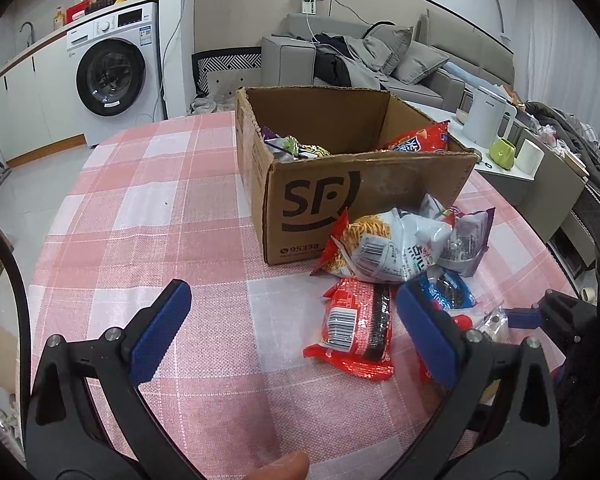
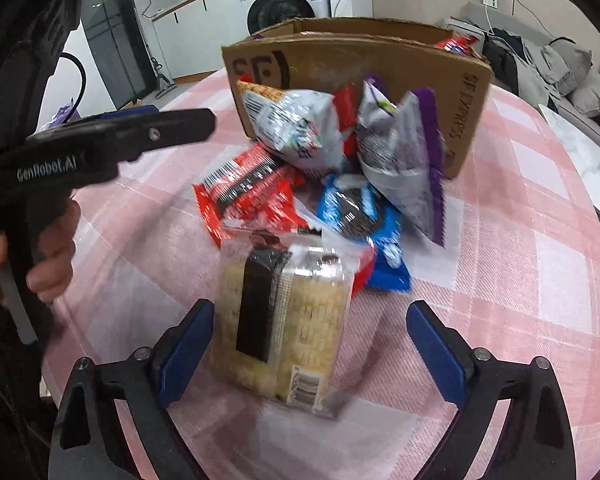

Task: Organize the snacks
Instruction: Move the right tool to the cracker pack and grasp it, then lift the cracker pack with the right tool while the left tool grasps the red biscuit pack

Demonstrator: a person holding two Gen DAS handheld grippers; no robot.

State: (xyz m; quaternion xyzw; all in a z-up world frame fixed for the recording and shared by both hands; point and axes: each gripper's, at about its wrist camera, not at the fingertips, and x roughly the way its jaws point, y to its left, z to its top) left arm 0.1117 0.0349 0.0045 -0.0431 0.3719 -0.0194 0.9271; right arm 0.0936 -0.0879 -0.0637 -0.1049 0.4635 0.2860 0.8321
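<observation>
A brown cardboard box (image 1: 364, 184) (image 2: 380, 60) stands open on the pink checked tablecloth (image 1: 140, 220), with a red bag (image 1: 420, 140) and other packets inside. A heap of snacks lies in front of it: a white noodle-snack bag (image 1: 388, 248) (image 2: 296, 124), a purple-edged bag (image 2: 404, 160), a red packet (image 1: 356, 328) (image 2: 252, 188) and a blue cookie pack (image 2: 360, 208). My right gripper (image 2: 311, 308) is open around a clear cracker pack (image 2: 296, 320); the right pad stands well off it. My left gripper (image 1: 293, 292) hangs open above the cloth, left of the red packet.
A hand (image 2: 48, 248) holds the left gripper's handle at the left of the right wrist view. A white kettle (image 1: 488, 120) and a green cup (image 1: 502, 152) sit on a side table at the right. A washing machine (image 1: 112, 76) and a grey sofa (image 1: 380, 60) stand behind.
</observation>
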